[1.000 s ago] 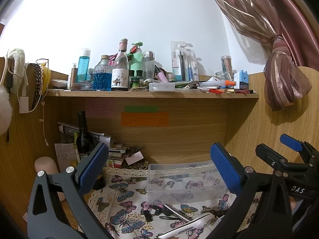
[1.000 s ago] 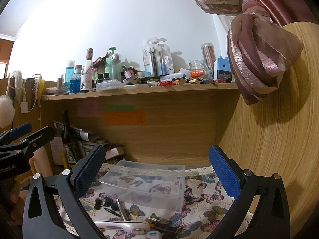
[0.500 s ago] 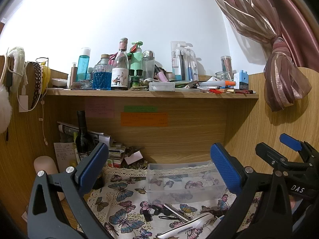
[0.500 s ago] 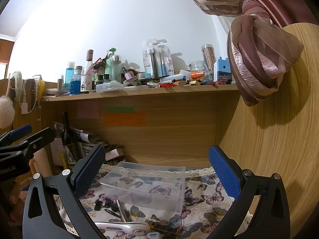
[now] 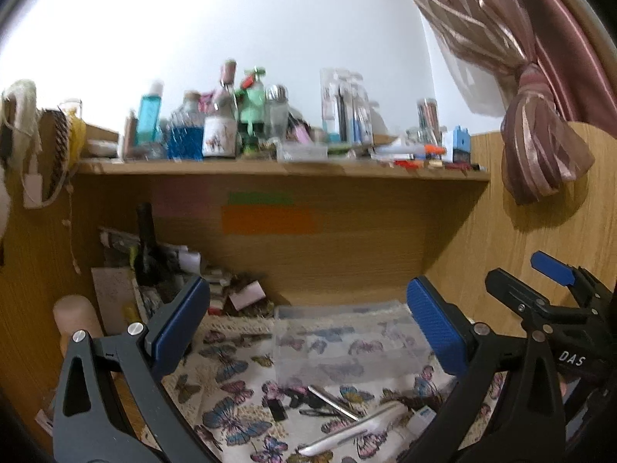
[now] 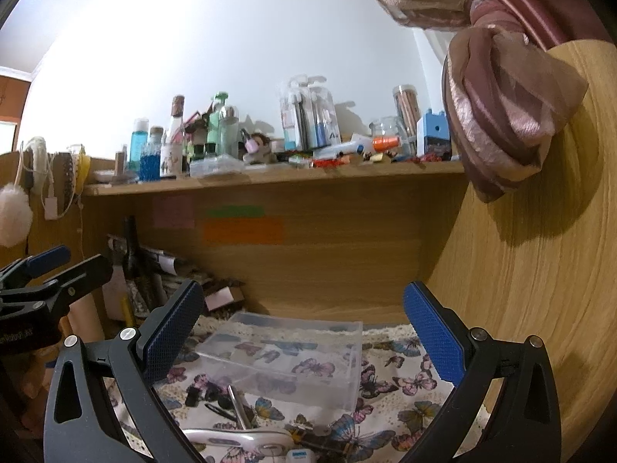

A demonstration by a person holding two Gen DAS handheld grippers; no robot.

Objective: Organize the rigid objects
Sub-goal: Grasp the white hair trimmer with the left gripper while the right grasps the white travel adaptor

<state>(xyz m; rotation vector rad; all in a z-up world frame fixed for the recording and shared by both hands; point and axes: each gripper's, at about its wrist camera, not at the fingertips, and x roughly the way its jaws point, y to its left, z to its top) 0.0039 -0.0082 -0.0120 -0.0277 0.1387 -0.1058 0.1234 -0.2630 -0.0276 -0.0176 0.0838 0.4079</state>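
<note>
A clear plastic box [image 5: 347, 343] [image 6: 293, 359] stands empty on a butterfly-print cloth [image 5: 231, 416] at the back of the desk. In front of it lie small loose items: a metal rod [image 5: 333, 401] [image 6: 237, 405], black clips [image 5: 277, 411] [image 6: 193, 395], and a white curved tool [image 5: 354, 430] [image 6: 235, 438]. My left gripper [image 5: 308, 328] is open and empty, held above the cloth before the box. My right gripper [image 6: 302, 332] is open and empty, to the right of the left one.
A wooden shelf [image 5: 281, 168] above holds several bottles and stationery. A dark bottle [image 5: 146, 247] and paper clutter stand at the back left. A wooden side panel [image 6: 532, 289] and a tied curtain [image 6: 513, 115] close the right side.
Both views have shifted slightly downward and blurred, so both grippers have moved a little. Both stay open and empty. The objects on the cloth have not moved.
</note>
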